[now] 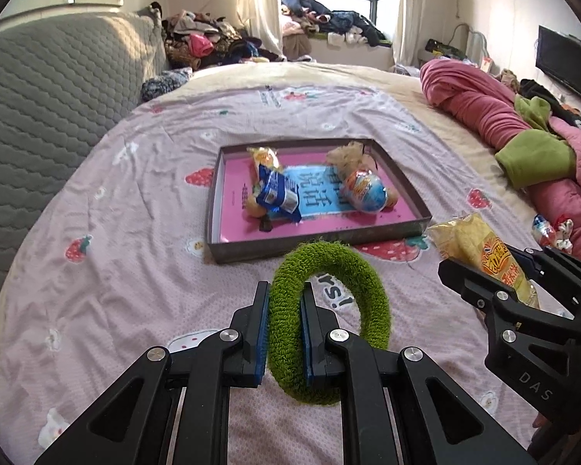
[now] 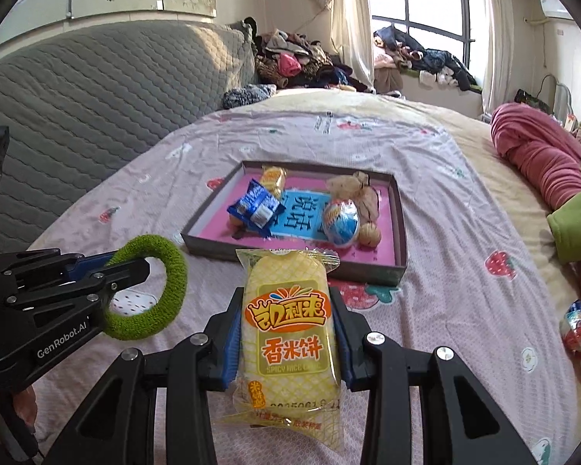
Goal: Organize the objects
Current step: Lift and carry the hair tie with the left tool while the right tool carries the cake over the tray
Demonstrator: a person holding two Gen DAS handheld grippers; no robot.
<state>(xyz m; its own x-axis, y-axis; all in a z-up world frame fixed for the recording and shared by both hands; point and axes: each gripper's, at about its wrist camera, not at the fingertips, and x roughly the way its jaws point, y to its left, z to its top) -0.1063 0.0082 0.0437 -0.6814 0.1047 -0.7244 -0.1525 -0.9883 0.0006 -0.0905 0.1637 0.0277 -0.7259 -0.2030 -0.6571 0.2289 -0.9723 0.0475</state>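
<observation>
Bed point(image 1: 143, 209) carries everything; bedsheet is soft and wrinkled, so the box point(image 1: 403, 186) is the only flat drop zone. It's shallow and open-topped, already holding several snacks, with free floor at its near edge. Right gripper point(image 2: 286, 333) has its fingers pinching the yellow rice cracker pack point(image 2: 286, 310) by its sides, label up, held above the bed just short of the box. Left gripper point(image 1: 284, 333) has fingers pressed on one side of the green hair tie point(image 1: 329, 321), loop standing upright. Both likely go into the box next.
</observation>
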